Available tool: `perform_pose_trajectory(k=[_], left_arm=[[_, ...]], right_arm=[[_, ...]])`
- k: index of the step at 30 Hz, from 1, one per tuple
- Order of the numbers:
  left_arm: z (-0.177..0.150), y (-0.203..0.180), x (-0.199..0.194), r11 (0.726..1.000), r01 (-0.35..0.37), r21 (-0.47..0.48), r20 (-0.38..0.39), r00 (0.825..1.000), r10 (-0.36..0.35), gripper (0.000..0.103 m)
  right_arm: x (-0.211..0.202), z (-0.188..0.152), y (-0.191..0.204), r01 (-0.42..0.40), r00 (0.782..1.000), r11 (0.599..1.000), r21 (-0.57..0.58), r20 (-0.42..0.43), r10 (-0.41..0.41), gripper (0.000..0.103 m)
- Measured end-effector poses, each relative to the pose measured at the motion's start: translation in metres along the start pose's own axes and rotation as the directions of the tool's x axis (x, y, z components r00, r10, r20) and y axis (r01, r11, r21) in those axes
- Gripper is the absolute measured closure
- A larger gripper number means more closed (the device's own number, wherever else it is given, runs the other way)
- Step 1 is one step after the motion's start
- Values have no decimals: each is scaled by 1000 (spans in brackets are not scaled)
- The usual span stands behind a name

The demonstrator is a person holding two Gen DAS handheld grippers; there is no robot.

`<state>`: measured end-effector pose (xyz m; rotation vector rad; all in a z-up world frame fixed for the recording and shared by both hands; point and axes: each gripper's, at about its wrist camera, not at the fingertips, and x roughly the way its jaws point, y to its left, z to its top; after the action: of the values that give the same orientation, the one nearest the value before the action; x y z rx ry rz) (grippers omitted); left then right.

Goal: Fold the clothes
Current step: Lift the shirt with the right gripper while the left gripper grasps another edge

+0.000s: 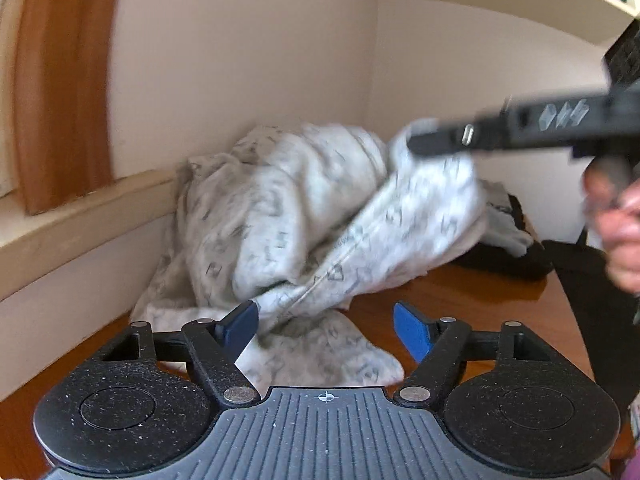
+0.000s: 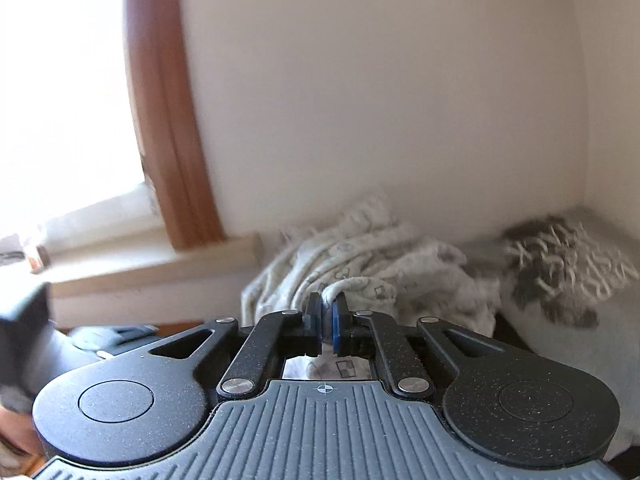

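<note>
Blue pads of the left tool (image 1: pixel 326 326) stand wide apart, with a fold of the grey patterned garment (image 1: pixel 304 216) lying between them, seemingly ungripped. Across it, the right tool (image 2: pixel 327 320) is pinched tight on a raised edge of that garment, heaped on the wooden desk (image 1: pixel 460 304) against the wall (image 1: pixel 240 60).
</note>
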<state>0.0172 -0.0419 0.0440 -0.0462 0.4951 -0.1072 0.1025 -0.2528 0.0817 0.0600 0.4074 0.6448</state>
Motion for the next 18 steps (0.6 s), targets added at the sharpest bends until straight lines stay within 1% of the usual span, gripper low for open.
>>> perform_pose_trajectory(k=[1, 2, 3, 4, 5, 6, 7, 9, 10, 13, 18], left_arm=[[2, -3, 3, 1000, -1, 7, 2, 1000, 1, 31], [5, -6, 6, 1000, -3, 14, 5, 1000, 3, 38], [7, -8, 7, 1000, -5, 18, 14, 1000, 4, 60], [10, -10, 8, 1000, -3, 9, 13, 1000, 3, 71], [12, -11, 7, 1000, 12, -6, 17, 1000, -12, 73], [14, -12, 5, 999, 32, -10, 24, 999, -31, 80], [15, -14, 1, 1000, 26, 1, 40, 999, -26, 92], [19, -20, -6, 1000, 6, 22, 70, 997, -8, 101], [21, -21, -12, 1000, -3, 22, 91, 996, 1, 102], [31, -22, -37, 1000, 1, 17, 141, 990, -3, 102], [55, -20, -93, 1000, -1, 0, 249, 969, 1, 102]], right_arm=[[-3, 5, 3, -8, 1000, 1000, -4, 14, 8, 97], [-7, 9, 6, -8, 1000, 1000, -7, 31, 8, 97], [-11, 12, 9, -13, 999, 1000, -11, 40, 13, 97], [-14, 15, 11, -21, 999, 1000, -14, 47, 21, 97], [-18, 18, 12, -23, 998, 1000, -19, 53, 24, 97], [-22, 21, 12, -23, 998, 999, -24, 58, 25, 97], [-26, 23, 12, -24, 998, 999, -26, 65, 26, 97], [-34, 28, 10, -11, 996, 1000, -10, 83, 12, 97], [-39, 30, 10, -9, 996, 1000, -7, 93, 9, 97], [-54, 37, 11, -6, 992, 1000, -3, 126, 6, 98], [-82, 53, 18, -22, 982, 1000, -11, 185, 24, 98]])
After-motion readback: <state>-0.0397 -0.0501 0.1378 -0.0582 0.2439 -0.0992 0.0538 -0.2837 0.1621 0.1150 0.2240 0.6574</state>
